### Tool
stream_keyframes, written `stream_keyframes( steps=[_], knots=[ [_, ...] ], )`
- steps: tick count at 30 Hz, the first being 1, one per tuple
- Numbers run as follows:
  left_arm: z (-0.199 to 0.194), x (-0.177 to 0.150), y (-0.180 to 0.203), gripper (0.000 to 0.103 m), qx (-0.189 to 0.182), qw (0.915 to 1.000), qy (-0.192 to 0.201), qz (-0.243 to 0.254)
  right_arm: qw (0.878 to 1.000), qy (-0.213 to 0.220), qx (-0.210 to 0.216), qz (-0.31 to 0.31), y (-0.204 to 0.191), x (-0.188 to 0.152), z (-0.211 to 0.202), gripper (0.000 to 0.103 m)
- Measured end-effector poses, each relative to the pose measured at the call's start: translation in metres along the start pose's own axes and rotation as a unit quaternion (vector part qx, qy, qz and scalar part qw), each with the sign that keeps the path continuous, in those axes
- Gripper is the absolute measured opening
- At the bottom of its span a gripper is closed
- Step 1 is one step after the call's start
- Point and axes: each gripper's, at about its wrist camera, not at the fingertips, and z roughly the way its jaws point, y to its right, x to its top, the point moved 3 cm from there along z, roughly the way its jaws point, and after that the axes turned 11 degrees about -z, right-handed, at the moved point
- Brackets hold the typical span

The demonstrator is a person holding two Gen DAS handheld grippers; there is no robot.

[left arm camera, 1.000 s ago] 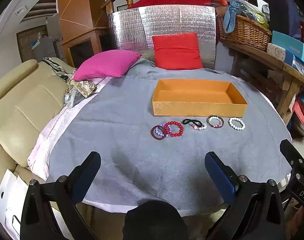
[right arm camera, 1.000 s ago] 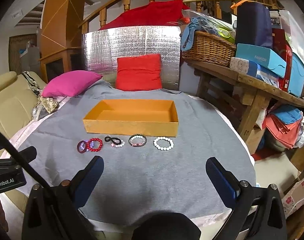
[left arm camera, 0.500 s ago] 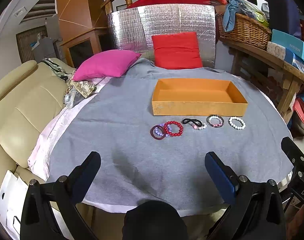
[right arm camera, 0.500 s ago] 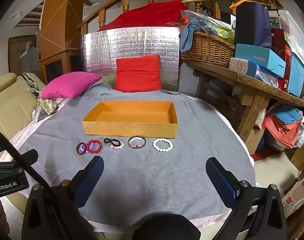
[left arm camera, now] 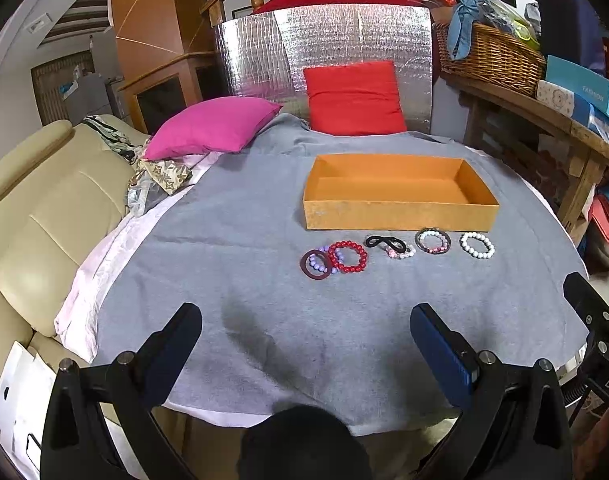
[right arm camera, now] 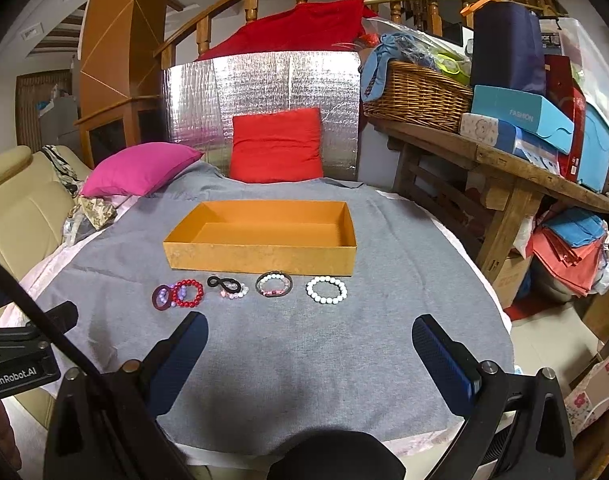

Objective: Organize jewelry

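Observation:
An empty orange box [left arm camera: 400, 215] [right arm camera: 260, 256] stands on the grey cloth. In front of it lies a row of bracelets: a dark ring with purple beads [left arm camera: 316, 265] [right arm camera: 163, 297], a red bead bracelet [left arm camera: 348, 256] [right arm camera: 188, 292], a black twisted band with pale beads [left arm camera: 386, 243] [right arm camera: 224, 285], a dark ring with pink and white beads [left arm camera: 433, 241] [right arm camera: 274, 284], and a white bead bracelet [left arm camera: 477, 245] [right arm camera: 326, 289]. My left gripper [left arm camera: 306, 328] is open and empty, short of the row. My right gripper [right arm camera: 309, 338] is open and empty, just short of the row.
The grey cloth [left arm camera: 224, 264] covers a round table. A pink cushion [left arm camera: 212, 128] and red cushion [left arm camera: 354, 98] lie behind the box. A beige sofa [left arm camera: 32, 216] is left. A wooden bench [right arm camera: 504, 176] with a basket and boxes is right.
Both grippers have moved slightly forward and closer to the row of bracelets. Both stay open. Nothing on the table has moved.

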Motion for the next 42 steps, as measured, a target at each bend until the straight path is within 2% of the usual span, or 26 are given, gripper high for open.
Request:
stream_keyframes(
  steps=[3, 6, 9, 12, 15, 18, 20, 22, 26, 28, 30, 31, 33, 35, 37, 39, 41, 42],
  knots=[
    [0.018, 0.006, 0.000, 0.103, -0.005, 0.9999, -0.008, -0.006, 1.000, -0.008, 0.009, 0.000, 0.003, 0.002, 0.013, 0.103],
    [0.050, 0.013, -0.006, 0.103, -0.006, 0.9996, -0.020, -0.017, 0.999, -0.030, 0.035, 0.003, 0.007, 0.004, 0.043, 0.103],
    [0.095, 0.016, -0.020, 0.103, -0.008, 0.9984, -0.042, -0.037, 0.993, -0.070, 0.084, 0.042, 0.016, 0.004, 0.094, 0.103],
    [0.139, 0.018, -0.034, 0.103, 0.011, 0.9966, -0.069, -0.044, 0.985, -0.104, 0.111, 0.088, 0.022, 0.001, 0.144, 0.103],
    [0.173, 0.022, -0.042, 0.103, 0.022, 0.9955, -0.078, -0.049, 0.976, -0.117, 0.138, 0.124, 0.024, -0.004, 0.180, 0.103],
    [0.198, 0.026, -0.039, 0.103, 0.008, 0.9947, -0.091, -0.047, 0.968, -0.127, 0.171, 0.135, 0.018, -0.005, 0.206, 0.094],
    [0.210, 0.028, -0.034, 0.103, -0.003, 0.9947, -0.096, -0.037, 0.965, -0.119, 0.195, 0.128, 0.008, 0.001, 0.215, 0.094],
    [0.221, 0.028, -0.031, 0.103, -0.013, 0.9946, -0.099, -0.030, 0.963, -0.106, 0.223, 0.107, -0.009, 0.009, 0.221, 0.086],
    [0.238, 0.026, -0.033, 0.102, -0.019, 0.9927, -0.116, -0.028, 0.958, -0.099, 0.262, 0.062, -0.045, 0.020, 0.228, 0.076],
    [0.238, 0.030, -0.031, 0.102, -0.029, 0.9936, -0.108, -0.018, 0.956, -0.105, 0.273, 0.039, -0.065, 0.023, 0.236, 0.065],
    [0.236, 0.033, -0.029, 0.097, -0.034, 0.9946, -0.098, -0.004, 0.953, -0.115, 0.280, 0.027, -0.080, 0.024, 0.246, 0.062],
    [0.237, 0.034, -0.029, 0.092, -0.037, 0.9946, -0.097, 0.001, 0.953, -0.121, 0.278, 0.019, -0.088, 0.026, 0.253, 0.062],
    [0.241, 0.033, -0.029, 0.087, -0.055, 0.9921, -0.113, 0.003, 0.953, -0.127, 0.276, 0.004, -0.100, 0.028, 0.264, 0.062],
    [0.248, 0.031, -0.029, 0.077, -0.066, 0.9893, -0.131, 0.001, 0.953, -0.136, 0.271, -0.009, -0.109, 0.030, 0.272, 0.057],
    [0.255, 0.029, -0.030, 0.072, -0.075, 0.9859, -0.150, 0.003, 0.951, -0.153, 0.267, -0.023, -0.119, 0.030, 0.283, 0.046],
    [0.261, 0.027, -0.030, 0.066, -0.083, 0.9827, -0.165, 0.003, 0.948, -0.175, 0.265, -0.027, -0.125, 0.027, 0.295, 0.042],
    [0.266, 0.027, -0.032, 0.056, -0.093, 0.9802, -0.175, -0.001, 0.948, -0.191, 0.252, -0.035, -0.129, 0.024, 0.305, 0.030],
    [0.267, 0.028, -0.034, 0.051, -0.097, 0.9794, -0.177, -0.005, 0.949, -0.192, 0.249, -0.034, -0.129, 0.024, 0.306, 0.020]
  ],
)
